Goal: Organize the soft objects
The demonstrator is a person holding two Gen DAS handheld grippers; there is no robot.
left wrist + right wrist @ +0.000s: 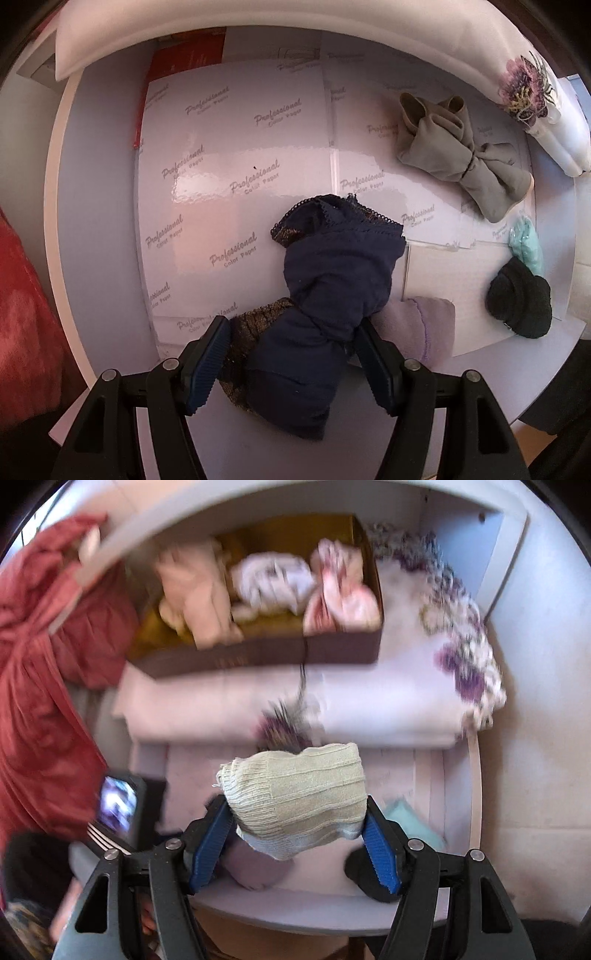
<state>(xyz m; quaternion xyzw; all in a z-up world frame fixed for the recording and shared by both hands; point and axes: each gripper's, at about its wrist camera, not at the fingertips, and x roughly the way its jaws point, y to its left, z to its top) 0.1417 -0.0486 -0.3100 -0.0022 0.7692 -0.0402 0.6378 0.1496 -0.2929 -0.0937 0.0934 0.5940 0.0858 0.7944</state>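
In the left wrist view my left gripper (293, 326) is shut on a knotted navy underwear bundle (328, 280) with lace trim, just above the white shelf (99, 221). In the right wrist view my right gripper (297, 818) is shut on a rolled beige ribbed sock (299, 794), held in the air in front of a brown box (258, 657) with a gold inside that holds several pale rolled garments. The view is blurred by motion.
On the shelf lie a grey knotted bundle (458, 151), a black rolled sock (521, 295), a lilac roll (424, 325) and a mint item (526, 240). A folded white floral cloth (388, 709) lies under the box. Red fabric (40, 686) hangs at left.
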